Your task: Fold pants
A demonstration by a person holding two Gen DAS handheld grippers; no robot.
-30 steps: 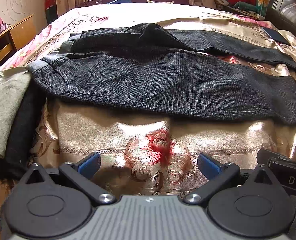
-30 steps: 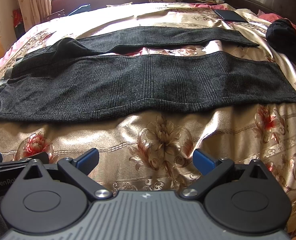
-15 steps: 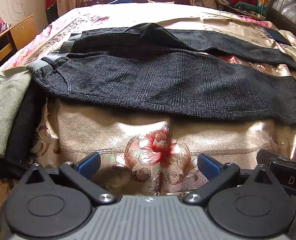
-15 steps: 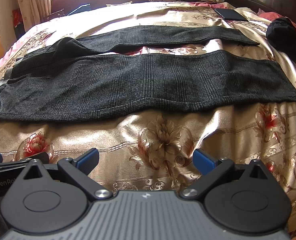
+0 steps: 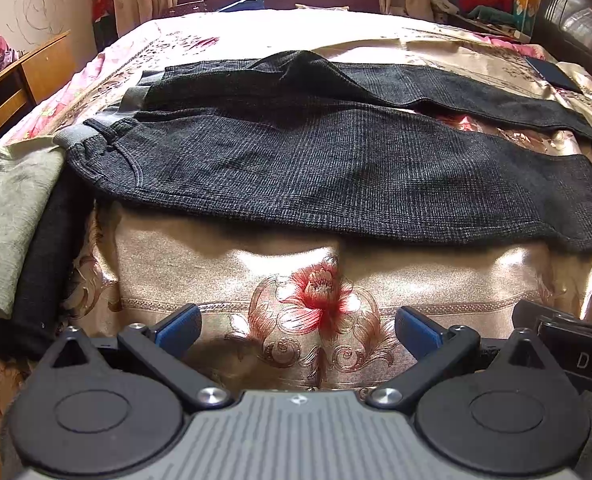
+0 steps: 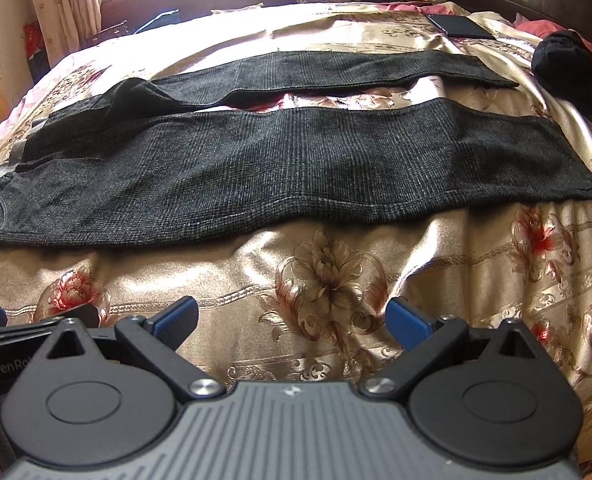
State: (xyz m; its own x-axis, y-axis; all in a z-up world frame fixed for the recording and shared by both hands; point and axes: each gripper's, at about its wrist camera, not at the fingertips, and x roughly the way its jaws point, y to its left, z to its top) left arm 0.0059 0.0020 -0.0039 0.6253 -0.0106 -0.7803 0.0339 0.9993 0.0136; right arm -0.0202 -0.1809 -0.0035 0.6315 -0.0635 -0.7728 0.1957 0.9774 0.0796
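Dark grey checked pants [image 5: 328, 168] lie spread flat across the gold floral bedspread [image 5: 224, 256], waistband to the left, both legs running right and parted. The right wrist view shows the same pants [image 6: 288, 176], with the near leg's hem at the right. My left gripper [image 5: 298, 330] hovers open over the bed's near edge, well short of the pants, nothing between its blue pads. My right gripper [image 6: 290, 320] is open too, beside the left one and equally short of the near leg. Part of the right gripper [image 5: 568, 340] shows at the left wrist view's right edge.
A folded pale green cloth [image 5: 4, 216] on a black garment lies left of the waistband. A dark phone or tablet [image 6: 458, 26] rests at the far right of the bed, near a black bundle [image 6: 568, 64]. A wooden desk [image 5: 20, 80] stands left of the bed.
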